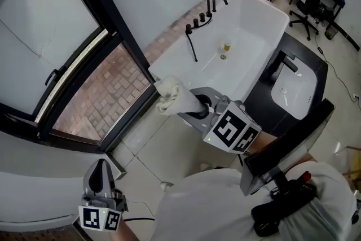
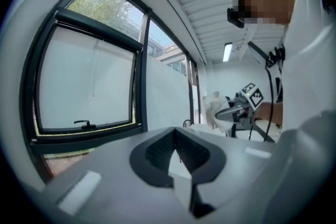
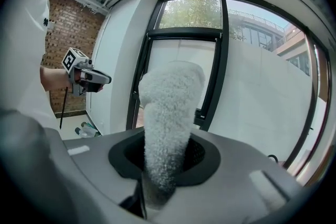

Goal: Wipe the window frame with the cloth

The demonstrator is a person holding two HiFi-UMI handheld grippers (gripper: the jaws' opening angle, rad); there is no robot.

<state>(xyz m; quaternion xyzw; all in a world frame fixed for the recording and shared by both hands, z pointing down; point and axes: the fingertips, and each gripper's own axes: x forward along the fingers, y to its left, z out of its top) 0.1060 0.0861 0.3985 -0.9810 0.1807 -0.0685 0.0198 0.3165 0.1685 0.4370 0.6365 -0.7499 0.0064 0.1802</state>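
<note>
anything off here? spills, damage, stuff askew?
Nothing serious. The cloth is clamped in the right gripper and looks clear of the window frame. The left gripper is shut and empty. The only stray item is a small yellowish object standing in the bathtub. No spill or damage is visible.

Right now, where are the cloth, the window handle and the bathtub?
cloth (image 1: 169, 96): head view, on its bunched white end.
window handle (image 2: 84, 124): left gripper view, on the middle of the lever.
bathtub (image 1: 255, 15): head view, on its bare white inner wall.
</note>
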